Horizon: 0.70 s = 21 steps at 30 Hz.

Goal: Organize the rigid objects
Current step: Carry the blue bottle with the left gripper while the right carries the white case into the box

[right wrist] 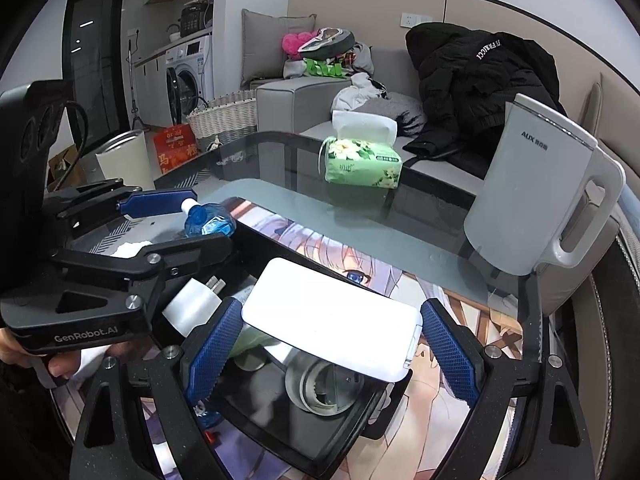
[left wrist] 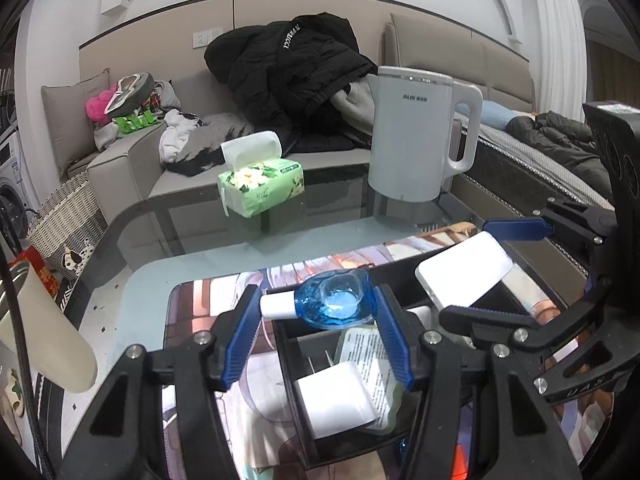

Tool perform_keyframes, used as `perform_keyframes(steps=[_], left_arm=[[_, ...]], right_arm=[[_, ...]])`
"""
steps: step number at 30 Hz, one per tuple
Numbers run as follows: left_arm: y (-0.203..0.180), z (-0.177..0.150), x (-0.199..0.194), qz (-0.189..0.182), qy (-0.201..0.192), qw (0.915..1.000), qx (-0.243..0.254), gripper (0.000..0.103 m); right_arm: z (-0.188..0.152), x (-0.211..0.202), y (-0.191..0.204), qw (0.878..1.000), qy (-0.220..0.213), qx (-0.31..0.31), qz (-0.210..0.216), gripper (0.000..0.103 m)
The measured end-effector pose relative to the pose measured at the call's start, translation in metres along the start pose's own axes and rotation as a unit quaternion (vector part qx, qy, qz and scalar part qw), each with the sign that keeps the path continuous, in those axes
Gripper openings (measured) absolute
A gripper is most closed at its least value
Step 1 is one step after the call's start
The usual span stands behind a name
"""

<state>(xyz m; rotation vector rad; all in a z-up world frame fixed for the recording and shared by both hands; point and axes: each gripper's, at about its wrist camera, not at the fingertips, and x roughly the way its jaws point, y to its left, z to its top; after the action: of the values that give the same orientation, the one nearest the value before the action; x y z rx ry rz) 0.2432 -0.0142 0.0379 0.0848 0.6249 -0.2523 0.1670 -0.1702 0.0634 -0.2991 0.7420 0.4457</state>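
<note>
My left gripper (left wrist: 316, 300) is shut on a small blue bottle (left wrist: 336, 300) with a white cap, held sideways over a black divided organizer tray (left wrist: 292, 376). The right wrist view shows the same left gripper (right wrist: 208, 218) and blue bottle (right wrist: 208, 222) at the left. Between the blue pads of my right gripper (right wrist: 332, 312) sits a flat white box (right wrist: 332, 320), gripped by its short ends above the organizer tray (right wrist: 272, 440). That right gripper (left wrist: 466, 270) and white box (left wrist: 464, 276) appear at the right of the left wrist view. In the tray lie a white charger plug (right wrist: 196, 304), a printed packet (left wrist: 372, 364) and a round metal piece (right wrist: 320, 388).
The tray rests on a printed anime mat (right wrist: 320, 240) on a glass table (left wrist: 280, 236). A white kettle (left wrist: 412, 136) stands at the back right and a green tissue pack (left wrist: 260, 184) at the back middle. A sofa (left wrist: 120, 160) with a black jacket lies beyond.
</note>
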Motion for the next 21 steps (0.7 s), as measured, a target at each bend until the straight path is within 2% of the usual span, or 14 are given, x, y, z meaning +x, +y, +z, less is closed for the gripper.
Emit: perform_keyframes(steps=[6, 21], left_arm=[[-0.005, -0.003, 0.008, 0.003, 0.000, 0.9999, 0.015, 0.056], [0.007, -0.010, 0.018, -0.009, 0.029, 0.9995, -0.002, 0.056]], right_arm=[[-0.002, 0.014, 0.004, 1.000, 0.010, -0.012, -0.004, 0.091], [0.000, 0.035, 0.011, 0.999, 0.032, -0.022, 0.008, 0.091]])
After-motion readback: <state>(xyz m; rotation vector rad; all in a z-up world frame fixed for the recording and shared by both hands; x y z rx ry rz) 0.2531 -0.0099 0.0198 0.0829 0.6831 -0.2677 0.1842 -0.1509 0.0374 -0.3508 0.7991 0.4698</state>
